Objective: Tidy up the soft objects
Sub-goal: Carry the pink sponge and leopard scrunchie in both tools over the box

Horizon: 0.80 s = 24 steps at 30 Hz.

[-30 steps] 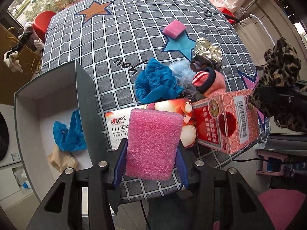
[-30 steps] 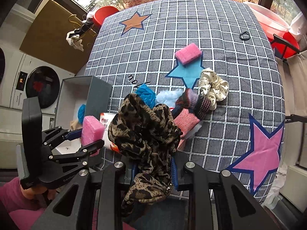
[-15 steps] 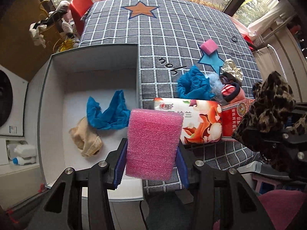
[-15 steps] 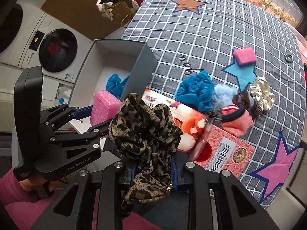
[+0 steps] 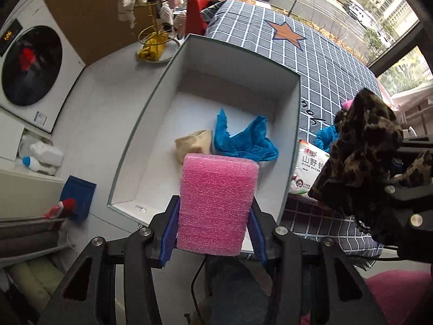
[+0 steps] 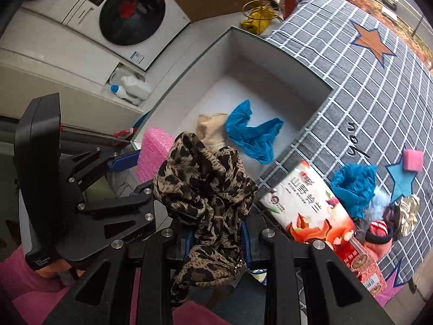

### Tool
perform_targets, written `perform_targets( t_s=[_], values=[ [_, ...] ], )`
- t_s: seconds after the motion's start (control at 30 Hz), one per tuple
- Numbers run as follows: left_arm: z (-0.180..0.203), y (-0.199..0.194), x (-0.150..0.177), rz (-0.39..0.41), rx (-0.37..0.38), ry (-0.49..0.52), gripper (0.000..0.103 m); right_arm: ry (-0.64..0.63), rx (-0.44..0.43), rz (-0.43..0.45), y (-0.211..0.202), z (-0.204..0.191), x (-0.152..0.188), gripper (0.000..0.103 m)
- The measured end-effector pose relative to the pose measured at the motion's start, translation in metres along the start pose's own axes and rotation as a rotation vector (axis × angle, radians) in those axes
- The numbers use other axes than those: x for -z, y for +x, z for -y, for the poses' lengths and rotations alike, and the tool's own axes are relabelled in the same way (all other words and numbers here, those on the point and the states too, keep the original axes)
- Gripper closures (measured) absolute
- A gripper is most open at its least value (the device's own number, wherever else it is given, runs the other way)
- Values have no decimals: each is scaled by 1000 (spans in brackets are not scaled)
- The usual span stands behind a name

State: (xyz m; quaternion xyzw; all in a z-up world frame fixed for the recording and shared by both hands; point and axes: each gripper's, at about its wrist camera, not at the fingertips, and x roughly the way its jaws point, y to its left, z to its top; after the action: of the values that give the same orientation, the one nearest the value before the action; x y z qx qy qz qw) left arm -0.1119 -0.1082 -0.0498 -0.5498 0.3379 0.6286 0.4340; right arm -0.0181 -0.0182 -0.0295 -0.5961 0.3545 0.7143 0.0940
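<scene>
Both loads are being carried to the white box (image 5: 293, 135): the left gripper (image 5: 215, 233) clamps a pink sponge (image 5: 216, 205) above its near edge, the right gripper (image 6: 216, 239) pinches a leopard-print scarf (image 6: 208, 189) beside it, so each probably needs releasing over the floor inside.

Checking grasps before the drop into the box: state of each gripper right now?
Left gripper: closed on the pink foam block.
Right gripper: closed on the leopard-print cloth.
</scene>
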Motion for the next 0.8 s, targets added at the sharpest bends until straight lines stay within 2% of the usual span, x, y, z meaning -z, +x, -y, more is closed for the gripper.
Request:
perform_targets(
  t_s=[0.27,0.47,0.8],
  values=[
    [-34,-8,16,10,-31,-89,53,-117,-19,-32,18,-40,-25,74],
    [-45,-8,16,12,-33,-118,53,-136,-19,-60,28,-44,-30,74],
    [-46,-5,13,4,-32,-109,53,-120,-5,-65,29,-39,-39,74]
  ],
)
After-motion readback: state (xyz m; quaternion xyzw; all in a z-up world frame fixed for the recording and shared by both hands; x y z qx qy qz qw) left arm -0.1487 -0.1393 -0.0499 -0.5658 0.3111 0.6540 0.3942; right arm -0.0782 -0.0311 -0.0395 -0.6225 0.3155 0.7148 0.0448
